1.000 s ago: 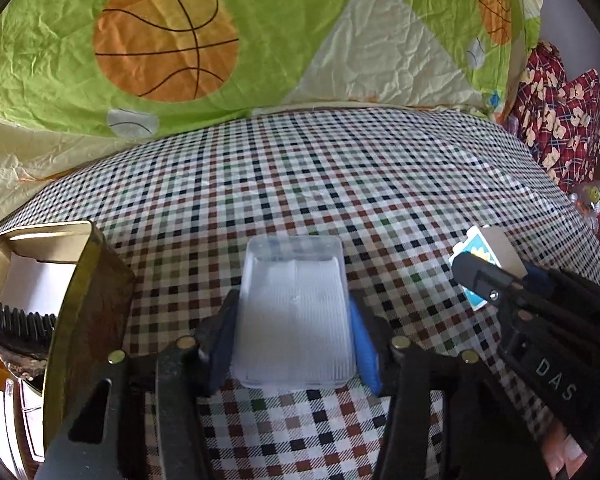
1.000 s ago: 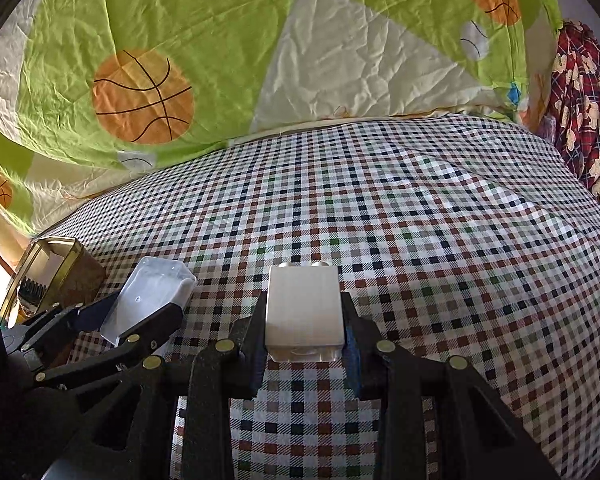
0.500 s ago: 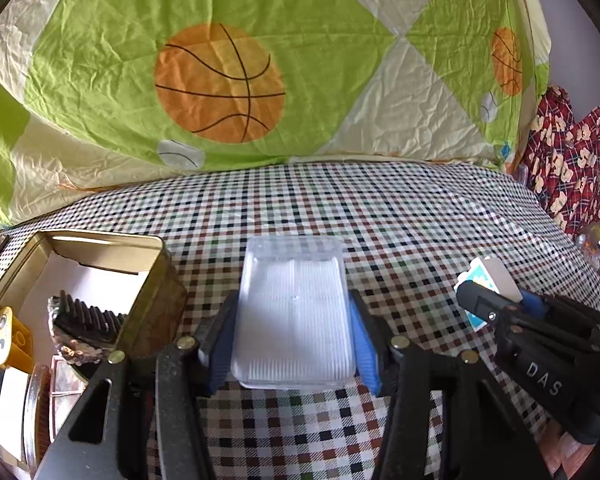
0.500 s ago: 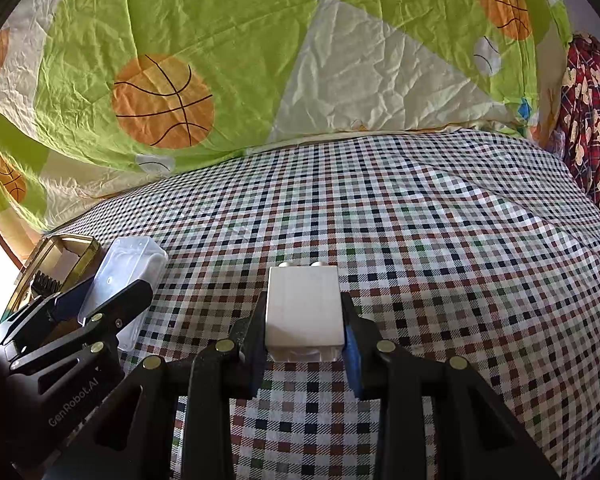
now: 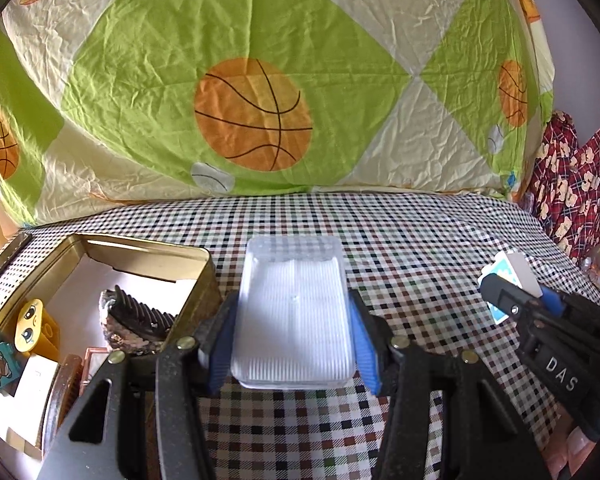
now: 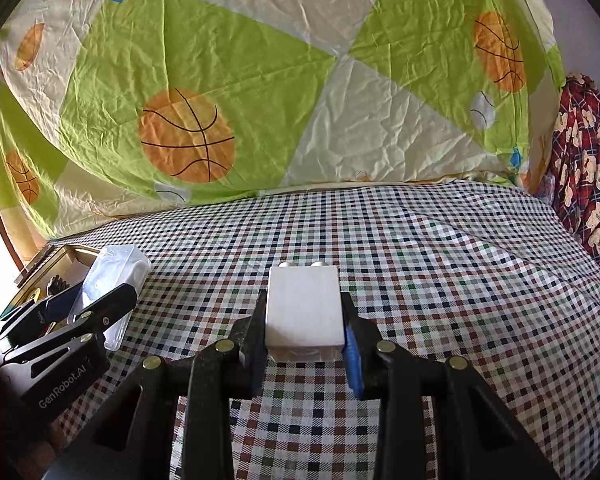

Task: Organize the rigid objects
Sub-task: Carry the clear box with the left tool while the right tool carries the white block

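Tin (image 5: 204,264) holds comb (image 5: 140,314), yellow block (image 5: 30,320).

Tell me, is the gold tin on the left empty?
No, the gold tin holds a dark comb and a yellow toy face.

White block (image 6: 305,312) between hand-held gripper (image 6: 305,332) pads

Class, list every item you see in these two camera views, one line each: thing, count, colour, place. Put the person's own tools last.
clear plastic box: 1, see-through, gripped in left tool
white block: 1, white, gripped in right tool
gold tin: 1, gold, left on checked cloth, holding small toys
black comb: 1, black, inside tin
checked cloth: 1, multicolour, underneath
basketball quilt: 1, green and cream, behind
left tool: 1, black with blue pads
right tool: 1, black with blue pads
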`<state>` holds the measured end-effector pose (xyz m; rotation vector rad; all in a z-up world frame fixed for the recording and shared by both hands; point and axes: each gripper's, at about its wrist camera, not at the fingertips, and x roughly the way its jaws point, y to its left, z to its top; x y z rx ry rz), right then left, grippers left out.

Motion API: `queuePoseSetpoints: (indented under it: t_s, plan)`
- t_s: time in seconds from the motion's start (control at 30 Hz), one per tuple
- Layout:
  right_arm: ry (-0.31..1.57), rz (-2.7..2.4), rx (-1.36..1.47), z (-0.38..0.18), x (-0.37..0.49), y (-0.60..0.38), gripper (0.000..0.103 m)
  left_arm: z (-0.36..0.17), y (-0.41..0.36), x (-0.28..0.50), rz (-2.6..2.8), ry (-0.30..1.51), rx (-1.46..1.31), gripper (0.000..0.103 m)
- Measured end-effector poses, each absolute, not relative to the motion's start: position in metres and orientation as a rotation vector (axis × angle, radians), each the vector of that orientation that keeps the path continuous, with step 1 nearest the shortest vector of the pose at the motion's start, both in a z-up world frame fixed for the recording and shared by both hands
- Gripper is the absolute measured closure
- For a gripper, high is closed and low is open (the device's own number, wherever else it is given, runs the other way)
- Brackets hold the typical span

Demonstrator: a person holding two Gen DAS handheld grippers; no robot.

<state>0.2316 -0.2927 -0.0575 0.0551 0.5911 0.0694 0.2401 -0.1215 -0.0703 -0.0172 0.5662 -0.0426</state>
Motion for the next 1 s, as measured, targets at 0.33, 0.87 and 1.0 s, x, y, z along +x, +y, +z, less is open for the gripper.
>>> queuePoseSetpoints:
  t_s: [0.33,0.87,1.0]
  plan:
    - [0.515,0.091,0.009,-0.05,0.209,-0.276,0.069,-0.063,-0.119,0.213,0.011,0.495,0.019,0.052]
    - [0.453,0.088,-0.045,-0.046,0.188,-0.265,0.069,-0.059,-0.102,0.185,0.056,0.433,-0.005,0.052]
    - [0.444,0.08,-0.044,-0.045,0.185,-0.266,0.069,-0.057,-0.099,0.178,0.067,0.421,-0.007,0.052]
